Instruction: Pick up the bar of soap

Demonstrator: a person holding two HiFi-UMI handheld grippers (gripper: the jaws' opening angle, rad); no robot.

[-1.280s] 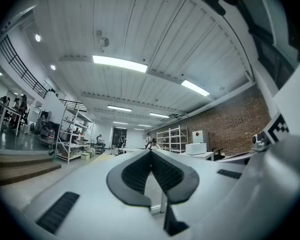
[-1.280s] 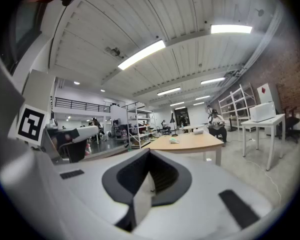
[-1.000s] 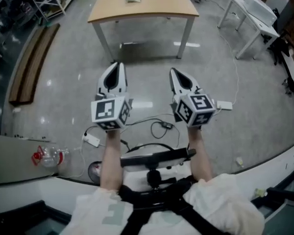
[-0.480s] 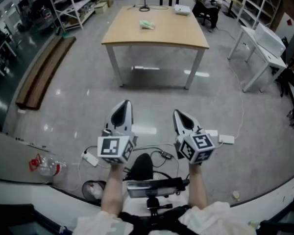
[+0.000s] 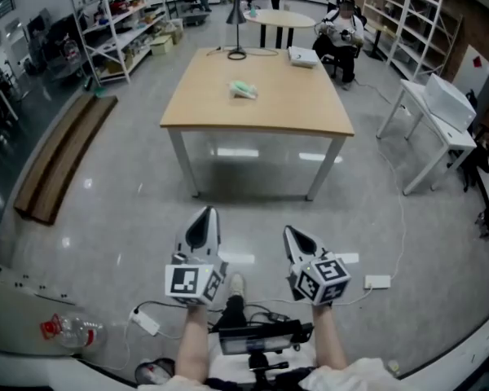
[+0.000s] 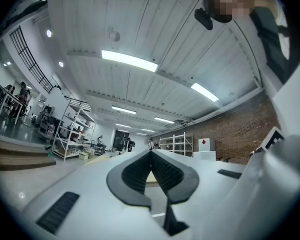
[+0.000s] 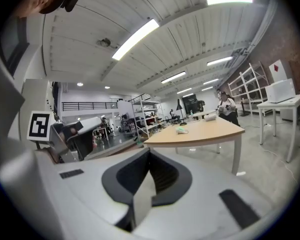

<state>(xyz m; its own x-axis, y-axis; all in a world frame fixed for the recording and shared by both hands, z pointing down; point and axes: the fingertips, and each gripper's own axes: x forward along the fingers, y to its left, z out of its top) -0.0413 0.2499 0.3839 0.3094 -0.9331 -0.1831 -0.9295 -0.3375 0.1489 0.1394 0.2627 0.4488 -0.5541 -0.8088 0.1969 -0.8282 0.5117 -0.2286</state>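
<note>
The bar of soap (image 5: 244, 90) is a pale green lump lying on a wooden table (image 5: 261, 116) well ahead of me. In the right gripper view the soap (image 7: 182, 130) shows small on that table (image 7: 202, 133), far beyond the jaws. My left gripper (image 5: 205, 217) and right gripper (image 5: 292, 233) hang side by side over the grey floor, short of the table's near edge. Both are shut with nothing between the jaws. The left gripper (image 6: 151, 153) points up toward the ceiling; the right gripper (image 7: 149, 151) points toward the table.
A black desk lamp (image 5: 236, 51) and a white box (image 5: 304, 55) stand at the table's far edge. White tables (image 5: 440, 108) are at the right, a wooden bench (image 5: 57, 165) at the left. Cables and a power strip (image 5: 377, 282) lie on the floor. A person (image 5: 342, 24) sits behind.
The head view has lifted: the table and soap now sit lower and fuller in the frame, and both grippers show lower down. Their jaws stay shut.
</note>
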